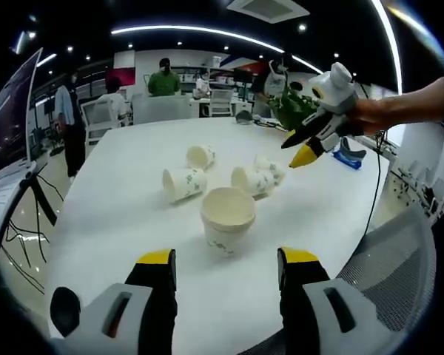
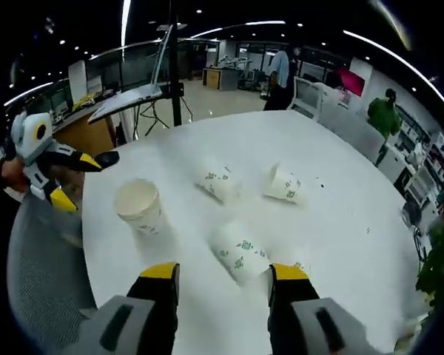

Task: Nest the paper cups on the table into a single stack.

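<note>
Both tools have their jaws spread and hold nothing. The left tool (image 1: 226, 268) hovers just before the upright cup (image 1: 227, 219), whose inside looks empty. The right tool (image 2: 223, 282) hangs above a lying cup (image 2: 239, 259). Two more cups (image 2: 217, 180) (image 2: 285, 184) lie on their sides on the white surface (image 2: 348, 222).

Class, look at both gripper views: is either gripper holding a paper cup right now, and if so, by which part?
Nothing is held. The left gripper and right gripper are both open above the table, with the upright cup and three tipped cups untouched.
</note>
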### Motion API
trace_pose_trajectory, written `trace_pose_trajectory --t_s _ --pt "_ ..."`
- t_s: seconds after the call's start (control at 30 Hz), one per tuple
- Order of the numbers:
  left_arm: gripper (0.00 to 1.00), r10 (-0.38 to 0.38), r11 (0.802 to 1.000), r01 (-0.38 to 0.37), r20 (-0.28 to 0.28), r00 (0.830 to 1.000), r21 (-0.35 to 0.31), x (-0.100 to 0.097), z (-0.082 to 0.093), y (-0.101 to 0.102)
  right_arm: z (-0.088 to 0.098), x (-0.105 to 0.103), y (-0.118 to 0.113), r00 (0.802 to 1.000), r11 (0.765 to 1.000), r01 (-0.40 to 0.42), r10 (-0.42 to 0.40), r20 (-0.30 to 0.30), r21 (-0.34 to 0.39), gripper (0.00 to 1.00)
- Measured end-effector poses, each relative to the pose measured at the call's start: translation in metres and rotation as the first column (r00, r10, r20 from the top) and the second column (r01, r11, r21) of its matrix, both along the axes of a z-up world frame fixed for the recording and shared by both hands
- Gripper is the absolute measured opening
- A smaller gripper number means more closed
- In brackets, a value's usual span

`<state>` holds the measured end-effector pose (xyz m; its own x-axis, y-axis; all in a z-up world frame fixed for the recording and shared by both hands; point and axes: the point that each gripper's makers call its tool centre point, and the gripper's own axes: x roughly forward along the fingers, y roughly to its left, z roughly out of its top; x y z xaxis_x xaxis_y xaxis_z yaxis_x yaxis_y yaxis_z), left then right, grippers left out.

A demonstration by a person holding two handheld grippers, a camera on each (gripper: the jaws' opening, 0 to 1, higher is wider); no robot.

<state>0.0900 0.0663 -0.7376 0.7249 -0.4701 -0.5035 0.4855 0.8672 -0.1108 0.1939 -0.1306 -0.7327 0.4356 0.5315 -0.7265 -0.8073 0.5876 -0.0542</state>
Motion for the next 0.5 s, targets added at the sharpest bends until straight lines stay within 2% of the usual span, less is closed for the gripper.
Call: trace_pose_trajectory --t_s 0.17,0.27,0.37,0.5 --pt "0.54 -0.011 1.000 0.011 0.000 1.000 -0.003 0.002 0.002 -0.003 0.001 -0.008 -0.008 0.998 0.997 0.053 -0.055 0.031 0.061 0.60" --pt "0.54 -0.028 1.000 0.028 -0.005 1.000 0.004 0.003 0.001 -0.006 0.000 -0.014 -0.013 0.995 0.992 0.089 -0.092 0.035 0.086 0.60" --pt "0.53 -0.031 0.999 0.031 -0.012 0.999 -0.014 0.004 0.003 -0.006 -0.006 -0.019 -0.022 0.990 0.988 0.127 -0.131 0.042 0.093 0.61" --pt "0.53 -0.011 0.999 0.009 -0.025 1.000 -0.049 0.012 0.005 0.001 -0.005 -0.035 -0.022 0.982 0.974 0.175 -0.183 0.045 0.143 0.62"
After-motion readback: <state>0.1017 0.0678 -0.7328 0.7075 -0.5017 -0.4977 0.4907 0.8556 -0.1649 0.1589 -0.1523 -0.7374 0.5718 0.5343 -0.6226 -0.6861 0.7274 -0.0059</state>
